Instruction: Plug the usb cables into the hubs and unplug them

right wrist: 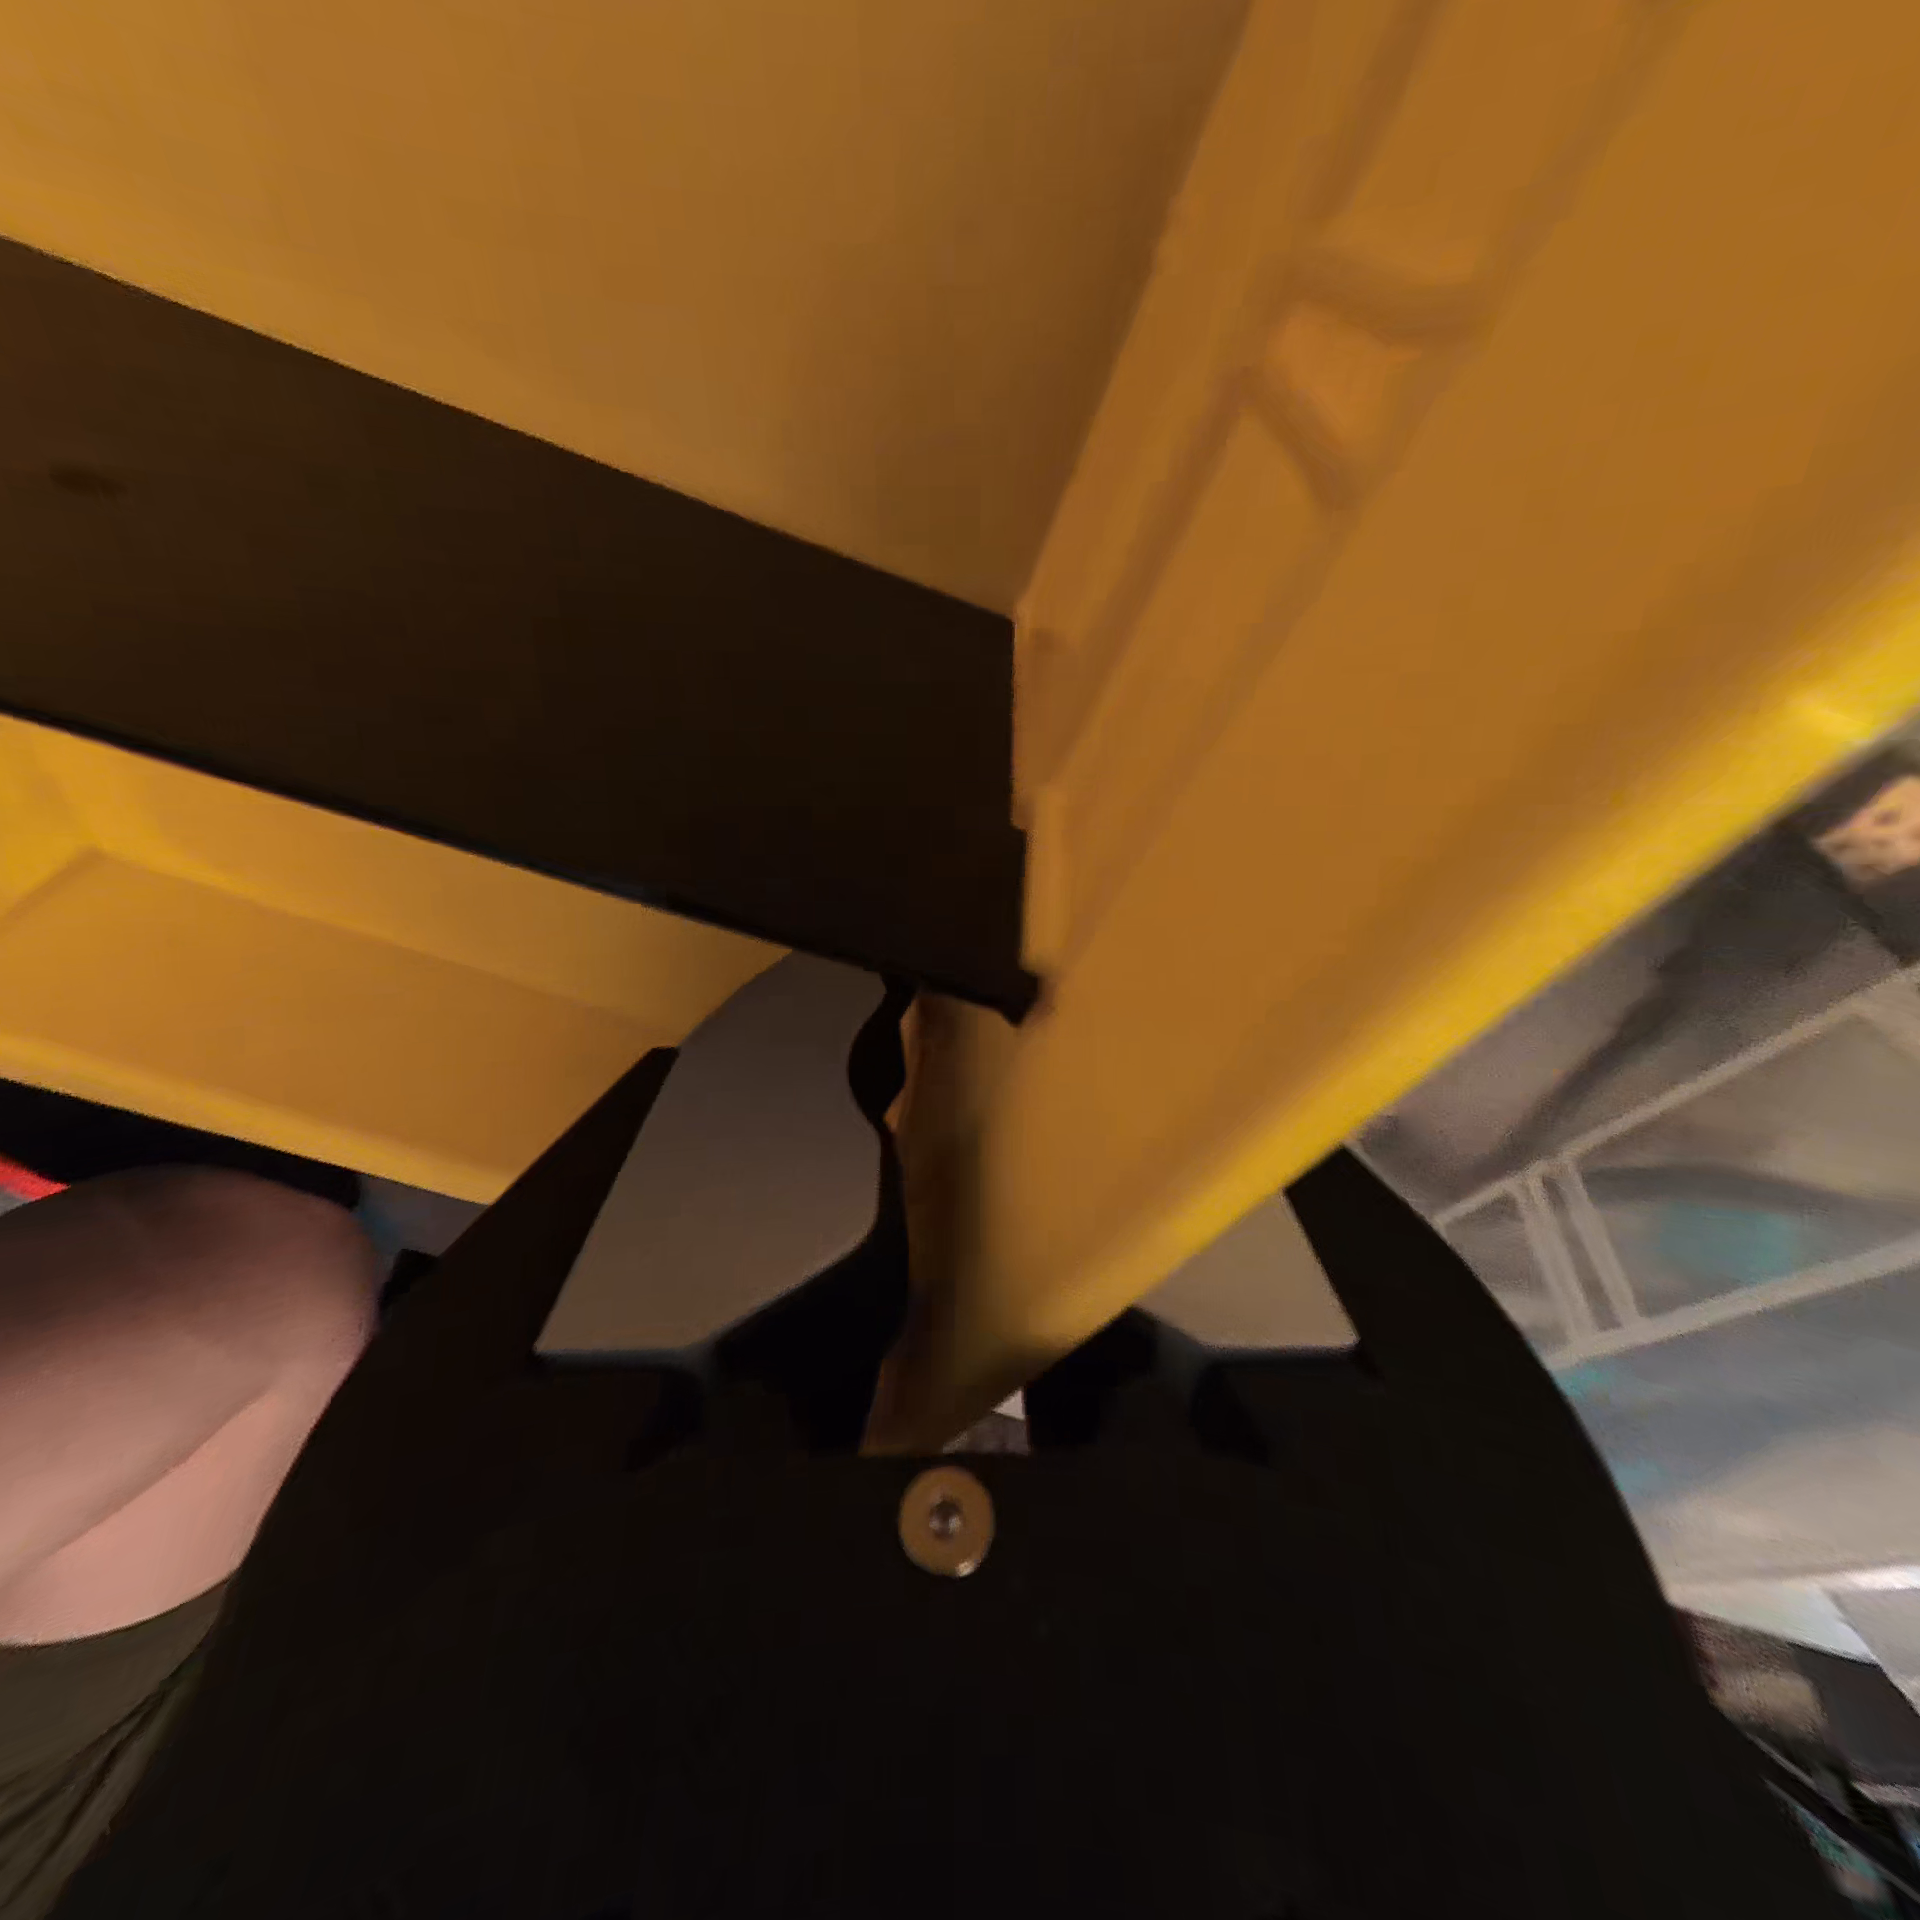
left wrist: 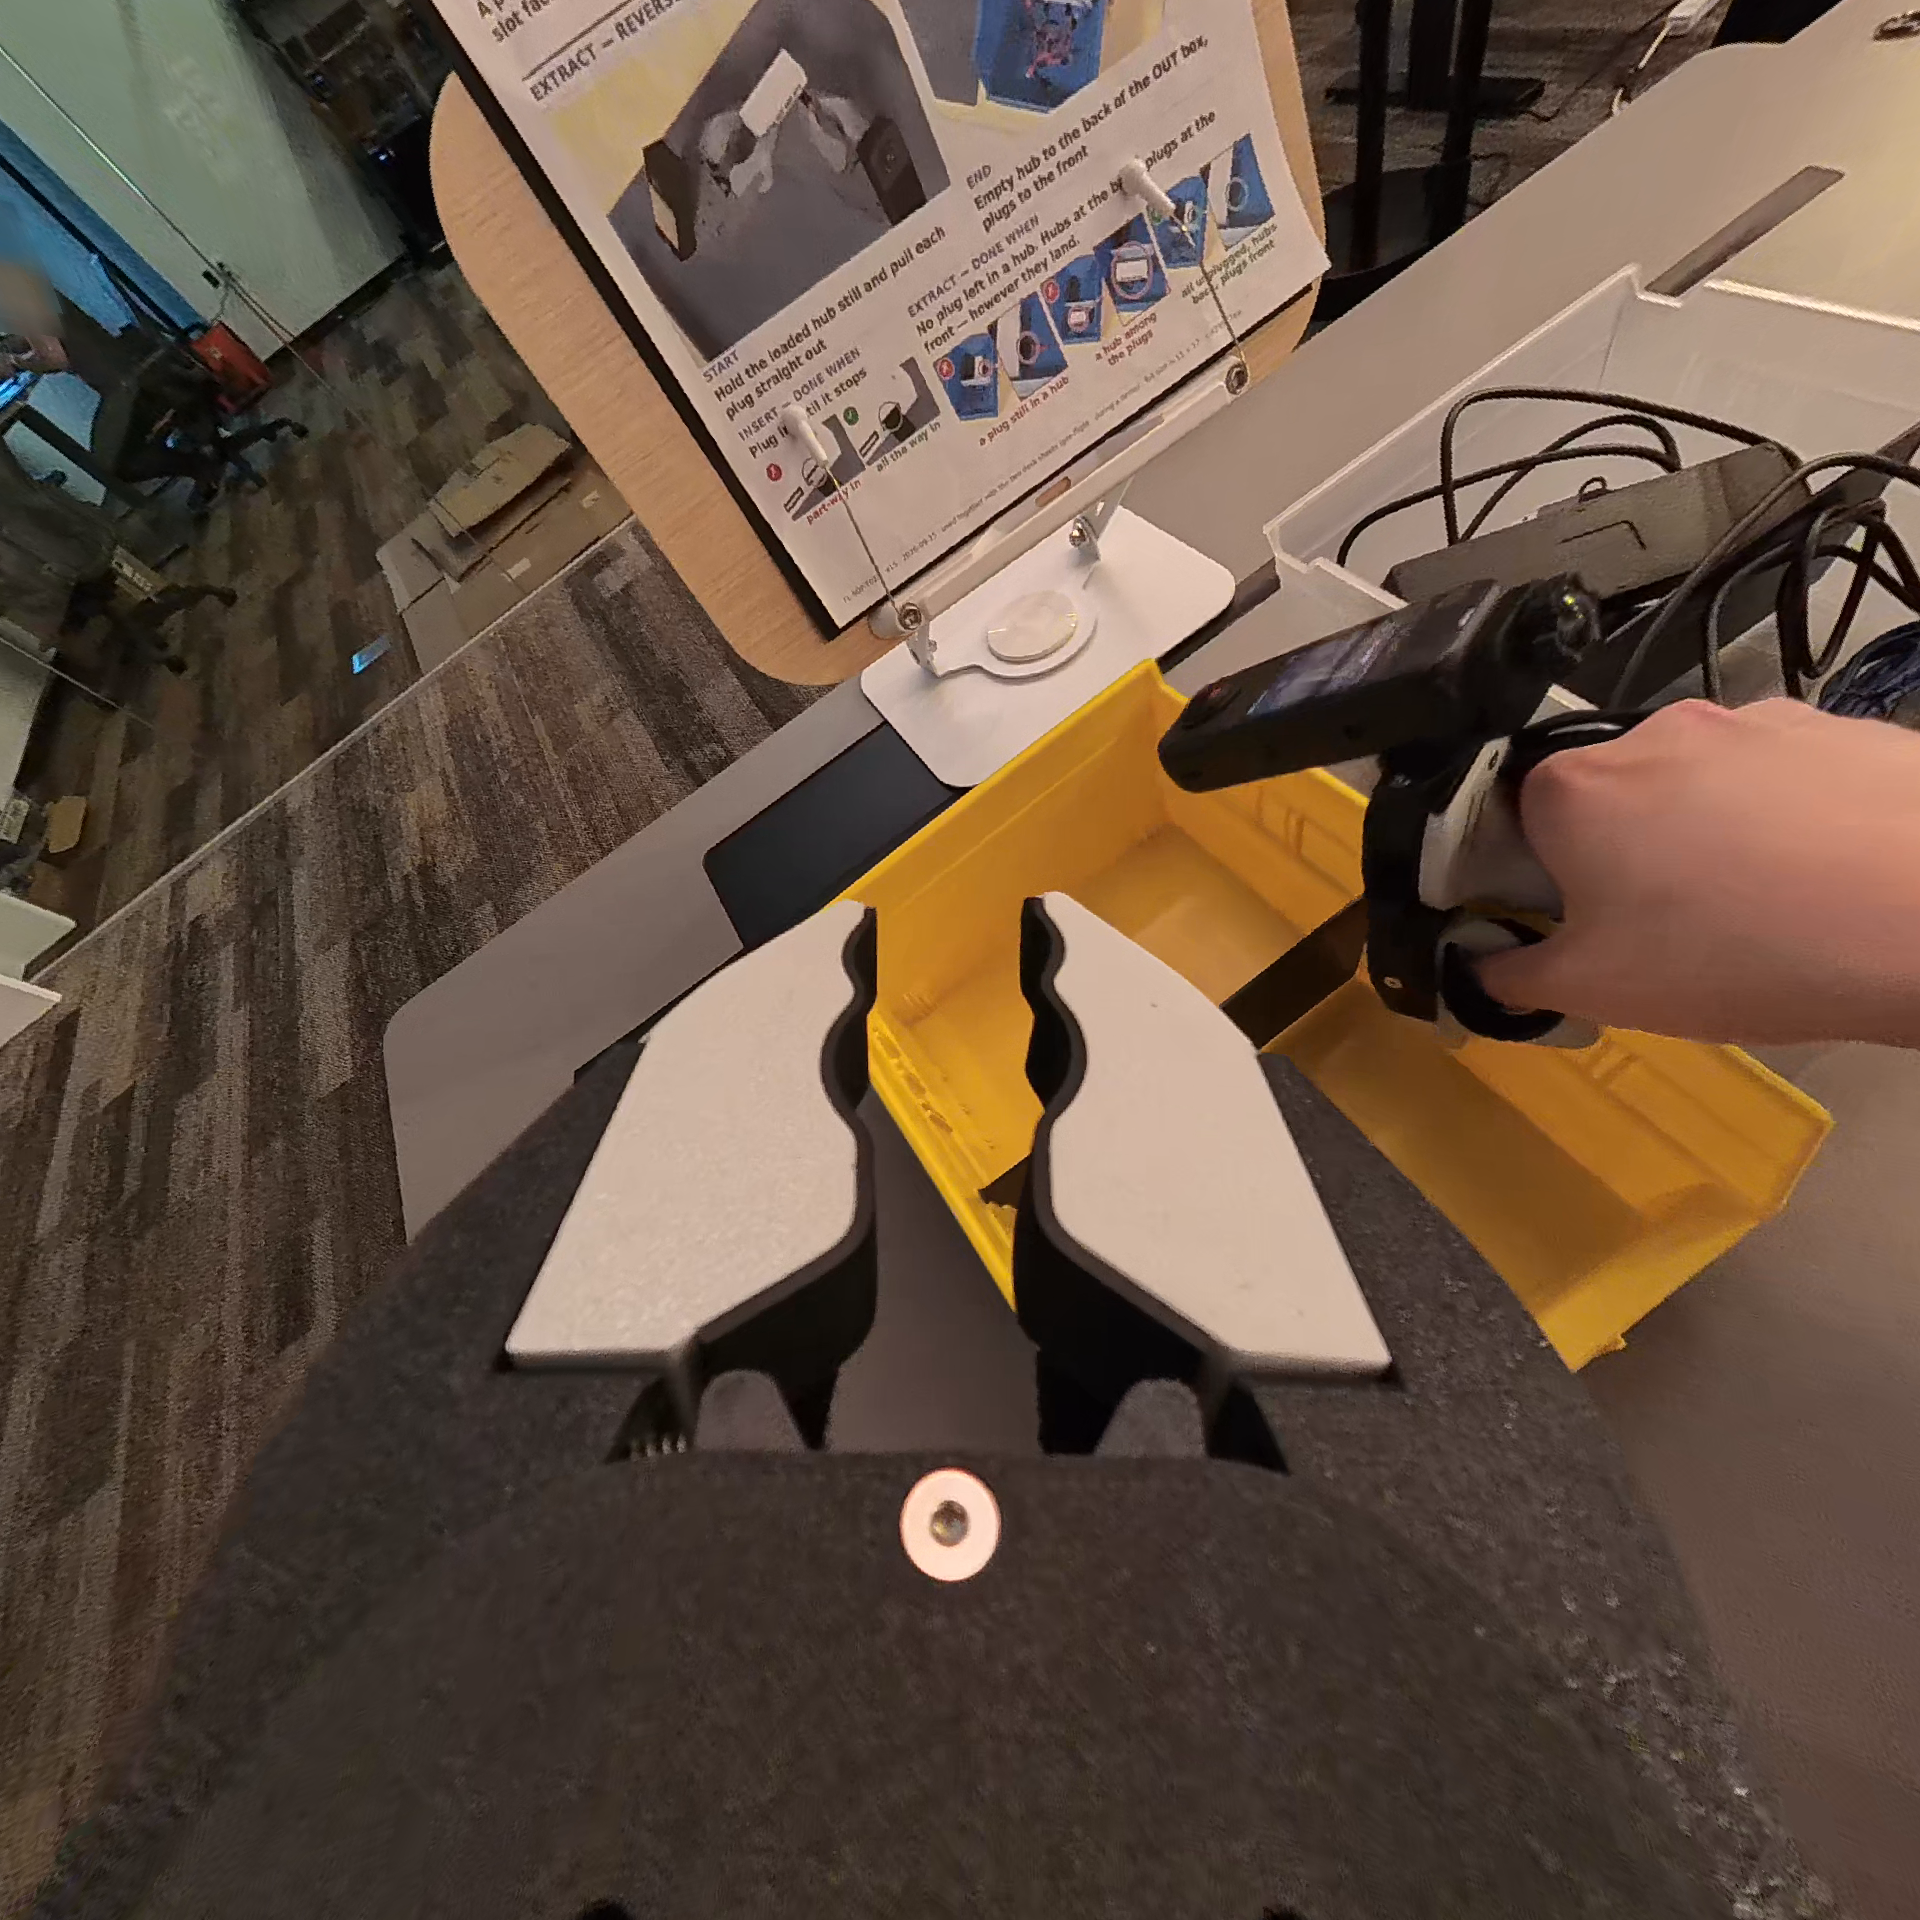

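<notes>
Your left gripper [left wrist: 948,1060] fills the lower centre of the left wrist view, jaws apart and holding nothing, hovering over the near end of a yellow bin [left wrist: 1558,1174]. A black divider [left wrist: 1299,971] crosses that bin. At centre right, your right hand [left wrist: 1704,883] holds the right gripper [right wrist: 961,1174] down at the bin; in its own view its jaws straddle the bin's yellow wall, though you cannot tell whether they grip it. Toward the upper right, a clear tub [left wrist: 1558,343] holds black cables [left wrist: 1558,436]. An instruction sheet [left wrist: 935,260] stands at upper centre.

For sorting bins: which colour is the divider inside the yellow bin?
Black divider in the yellow bin; clearest in the left wrist view.
</notes>
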A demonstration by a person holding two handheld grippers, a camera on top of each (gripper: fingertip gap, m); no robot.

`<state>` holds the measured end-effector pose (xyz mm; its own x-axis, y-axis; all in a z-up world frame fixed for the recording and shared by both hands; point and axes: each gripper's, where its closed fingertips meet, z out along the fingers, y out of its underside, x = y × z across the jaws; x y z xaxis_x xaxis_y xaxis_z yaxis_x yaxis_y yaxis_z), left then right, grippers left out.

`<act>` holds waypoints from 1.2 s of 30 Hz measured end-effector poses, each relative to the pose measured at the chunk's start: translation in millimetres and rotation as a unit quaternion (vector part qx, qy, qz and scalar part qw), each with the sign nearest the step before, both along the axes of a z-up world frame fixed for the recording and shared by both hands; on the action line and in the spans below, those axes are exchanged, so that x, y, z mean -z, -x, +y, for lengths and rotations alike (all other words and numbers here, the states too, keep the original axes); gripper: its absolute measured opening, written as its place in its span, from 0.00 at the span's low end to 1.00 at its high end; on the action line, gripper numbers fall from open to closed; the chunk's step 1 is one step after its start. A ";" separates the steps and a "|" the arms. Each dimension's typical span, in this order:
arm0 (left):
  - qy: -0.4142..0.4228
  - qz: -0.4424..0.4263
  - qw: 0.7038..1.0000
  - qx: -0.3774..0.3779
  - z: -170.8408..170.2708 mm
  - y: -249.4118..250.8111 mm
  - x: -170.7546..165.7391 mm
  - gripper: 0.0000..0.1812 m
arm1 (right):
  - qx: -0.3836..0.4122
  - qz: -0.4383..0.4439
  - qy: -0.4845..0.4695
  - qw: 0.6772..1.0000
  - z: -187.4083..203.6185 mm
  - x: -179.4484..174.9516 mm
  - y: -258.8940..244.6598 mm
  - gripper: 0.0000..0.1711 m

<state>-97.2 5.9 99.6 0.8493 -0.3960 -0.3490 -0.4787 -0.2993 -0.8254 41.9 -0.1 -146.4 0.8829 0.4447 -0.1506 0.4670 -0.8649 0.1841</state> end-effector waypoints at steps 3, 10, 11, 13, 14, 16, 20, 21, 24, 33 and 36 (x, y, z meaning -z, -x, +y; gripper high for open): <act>-0.003 -0.004 1.000 0.001 -0.6 0.2 -1.4 0.15 | 0.005 0.026 0.009 1.000 0.5 -0.3 3.9 0.03; 0.007 0.008 1.000 0.001 0.9 -2.5 3.4 0.15 | -0.026 0.035 0.013 0.999 3.3 -0.1 -0.9 0.03; 0.008 0.009 1.000 0.002 1.1 -3.6 3.8 0.15 | -0.031 0.036 0.013 0.999 4.3 -0.1 -2.1 0.02; 0.007 0.011 1.000 0.004 1.5 -5.9 3.7 0.15 | -0.037 0.038 0.019 0.998 5.0 -1.6 -4.4 0.02; 0.007 0.012 1.000 0.004 1.5 -6.9 3.6 0.15 | -0.041 0.039 0.024 0.998 5.1 -3.5 -5.4 0.02; 0.010 0.009 1.000 -0.005 -0.6 -7.8 2.8 0.15 | -0.046 0.044 0.034 0.997 5.0 -9.4 -5.9 0.02; -0.034 -0.058 0.998 0.003 -15.9 -19.9 -25.8 0.15 | -0.063 0.045 0.026 0.997 13.5 -36.8 -8.4 0.03; -0.052 -0.077 0.996 0.011 -22.6 -22.7 -36.0 0.15 | -0.067 0.043 0.022 0.997 16.5 -48.3 -11.0 0.03; -0.108 -0.116 0.987 0.025 -49.3 -24.4 -64.6 0.14 | -0.076 0.041 0.006 0.996 28.4 -91.0 -25.8 0.03; -0.135 -0.193 0.957 0.172 -111.8 -62.5 -88.5 0.16 | 0.026 0.103 -0.052 0.993 55.8 -222.1 -183.3 0.02; -0.121 -0.179 0.957 0.195 -112.1 -78.8 -83.6 0.18 | 0.100 0.114 -0.076 0.986 57.6 -235.8 -274.8 0.02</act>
